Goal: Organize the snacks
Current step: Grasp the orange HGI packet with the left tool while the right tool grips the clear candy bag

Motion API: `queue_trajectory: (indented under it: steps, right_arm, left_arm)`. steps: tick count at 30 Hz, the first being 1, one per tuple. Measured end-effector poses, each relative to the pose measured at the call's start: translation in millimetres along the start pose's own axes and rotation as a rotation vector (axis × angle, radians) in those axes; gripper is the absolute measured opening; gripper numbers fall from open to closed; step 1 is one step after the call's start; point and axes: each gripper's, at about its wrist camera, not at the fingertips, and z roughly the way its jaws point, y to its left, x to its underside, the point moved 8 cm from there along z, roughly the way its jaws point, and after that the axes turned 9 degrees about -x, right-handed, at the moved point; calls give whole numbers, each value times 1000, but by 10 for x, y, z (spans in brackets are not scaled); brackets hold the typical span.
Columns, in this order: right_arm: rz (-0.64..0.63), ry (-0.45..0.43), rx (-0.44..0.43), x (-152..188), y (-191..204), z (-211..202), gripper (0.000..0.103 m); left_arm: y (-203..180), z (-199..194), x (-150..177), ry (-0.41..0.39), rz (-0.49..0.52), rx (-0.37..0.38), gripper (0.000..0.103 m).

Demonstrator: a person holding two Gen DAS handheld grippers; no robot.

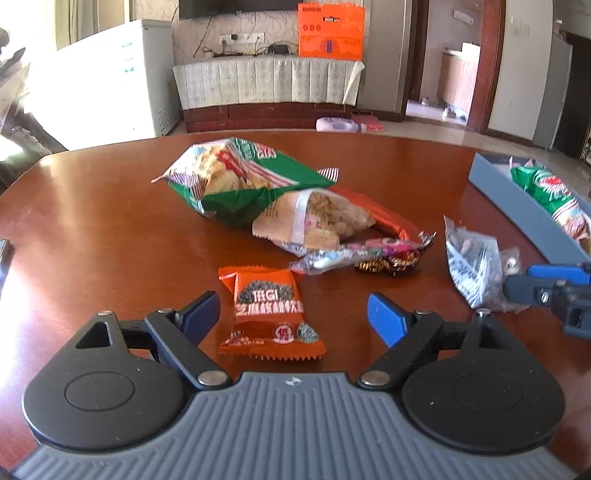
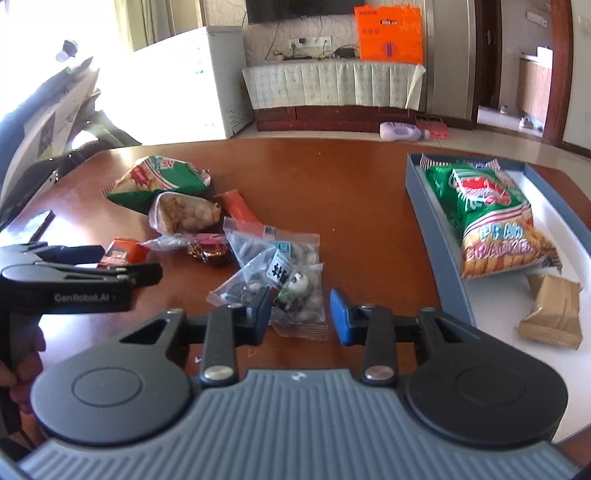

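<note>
Presently the left gripper (image 1: 293, 317) is standing released, its jaws straddling the orange snack packet (image 1: 269, 314), which is lying flat on the table (image 1: 92, 229) dead ahead, long axis running away from the claw. The right gripper (image 2: 299, 314) is likewise gaping over the clear nut bag (image 2: 284, 284), apparently without contact, the grey box (image 2: 436, 236) sitting to its right.

wooden table (image 1: 110, 221) | white freezer (image 1: 122, 77) left | covered cabinet (image 1: 266, 81) under TV | tiled floor

White freezer (image 1: 122, 81), orange bag (image 1: 331, 31), lotion bottle (image 2: 404, 131) on floor
</note>
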Motion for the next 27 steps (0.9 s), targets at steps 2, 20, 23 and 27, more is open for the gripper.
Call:
queue_trajectory:
  steps: [2,20,23,27]
  right_arm:
    - [-11,-9,-1,-16,27,8,39]
    - [-70,1,-31,-36,105,-26,21]
    - [-63,-25,-39,-79,115,-101,21]
    - [-61,-59,-50,-146,121,-213,21]
  left_arm:
    - [10,28,10,1,-2,-6,90]
    - [53,92,13,-19,-26,4,45]
    - [66,2,-17,-42,-42,8,45]
    - [87,-121,-74,-75,-47,-7,45]
